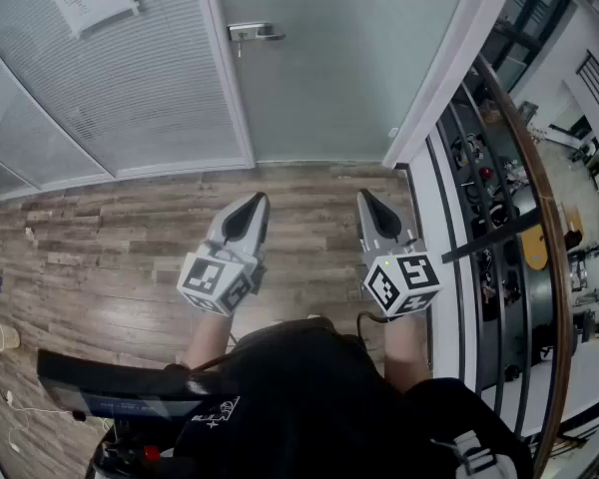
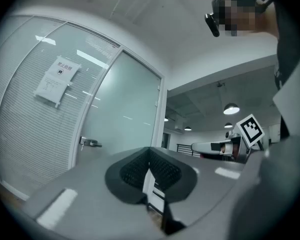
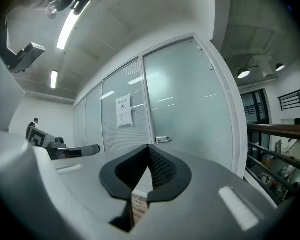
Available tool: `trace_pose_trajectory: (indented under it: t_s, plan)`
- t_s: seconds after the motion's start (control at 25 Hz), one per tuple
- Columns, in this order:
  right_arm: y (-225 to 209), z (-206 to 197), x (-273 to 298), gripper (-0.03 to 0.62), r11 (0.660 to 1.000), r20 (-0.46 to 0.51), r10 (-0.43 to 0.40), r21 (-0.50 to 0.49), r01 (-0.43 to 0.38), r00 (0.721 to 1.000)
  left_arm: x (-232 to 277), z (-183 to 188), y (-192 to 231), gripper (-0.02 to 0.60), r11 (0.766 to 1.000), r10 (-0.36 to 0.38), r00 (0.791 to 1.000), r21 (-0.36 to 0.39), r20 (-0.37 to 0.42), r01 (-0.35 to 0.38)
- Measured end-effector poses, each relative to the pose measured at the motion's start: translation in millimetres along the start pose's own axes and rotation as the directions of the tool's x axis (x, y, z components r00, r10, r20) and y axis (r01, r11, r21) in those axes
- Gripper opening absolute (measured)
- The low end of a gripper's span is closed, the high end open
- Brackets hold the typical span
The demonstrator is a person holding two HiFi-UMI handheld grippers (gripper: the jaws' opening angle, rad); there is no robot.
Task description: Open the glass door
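Glass door (image 1: 339,78) is seen straight ahead, set in a white frame, with its metal handle (image 1: 255,33) at its left edge beside a slatted panel (image 1: 110,88). A strip of bare wooden floor (image 1: 130,228) is left open between the door and both grippers. The space is bounded on the right by a white post (image 1: 434,98) and a dark railing (image 1: 539,218). The left gripper (image 1: 255,200) and the right gripper (image 1: 367,196) are held side by side, well short of the door. Both pairs of jaws are brought together, and nothing is held or touched.
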State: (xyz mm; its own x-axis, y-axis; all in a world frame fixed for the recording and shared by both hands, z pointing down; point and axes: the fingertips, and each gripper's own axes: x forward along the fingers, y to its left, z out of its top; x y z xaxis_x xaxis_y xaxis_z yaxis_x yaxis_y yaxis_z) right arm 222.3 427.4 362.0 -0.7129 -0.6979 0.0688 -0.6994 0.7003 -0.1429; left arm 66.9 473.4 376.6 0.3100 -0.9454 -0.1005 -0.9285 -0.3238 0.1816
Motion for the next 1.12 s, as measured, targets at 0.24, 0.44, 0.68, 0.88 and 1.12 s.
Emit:
trace_pose_trajectory:
  t_s: [0.24,0.44,0.68,0.88,1.12]
  plan:
    - [-0.7,0.4,-0.4,0.002,1.0,0.005,0.008,-0.002,-0.008,1.0,3.1,0.4,-5.9,0.0,1.0,-0.014,1.0,0.018,-0.004,0.014]
    - [-2.2,1.2,0.5,0.002,1.0,0.004,0.017,-0.001,-0.017,1.0,4.5,2.5,-7.5,0.0,1.0,-0.01,1.0,0.02,-0.001,0.01]
    - [-4.0,1.4,0.7,0.003,0.999,0.018,0.039,0.019,-0.039,0.999,6.7,0.2,-9.9,0.0,1.0,-0.004,1.0,0.031,-0.012,0.004]
    - [-11.9,0.3,-0.7,0.003,0.999,0.028,0.04,0.034,-0.041,0.999,9.5,-3.7,-12.5,0.0,1.0,0.002,1.0,0.028,-0.014,-0.001]
    - [-17.7,-1.6,-2.4,0.002,0.998,0.019,0.061,0.031,-0.062,0.998,15.2,-2.7,-18.6,0.0,1.0,0.0,1.0,0.03,-0.004,0.0]
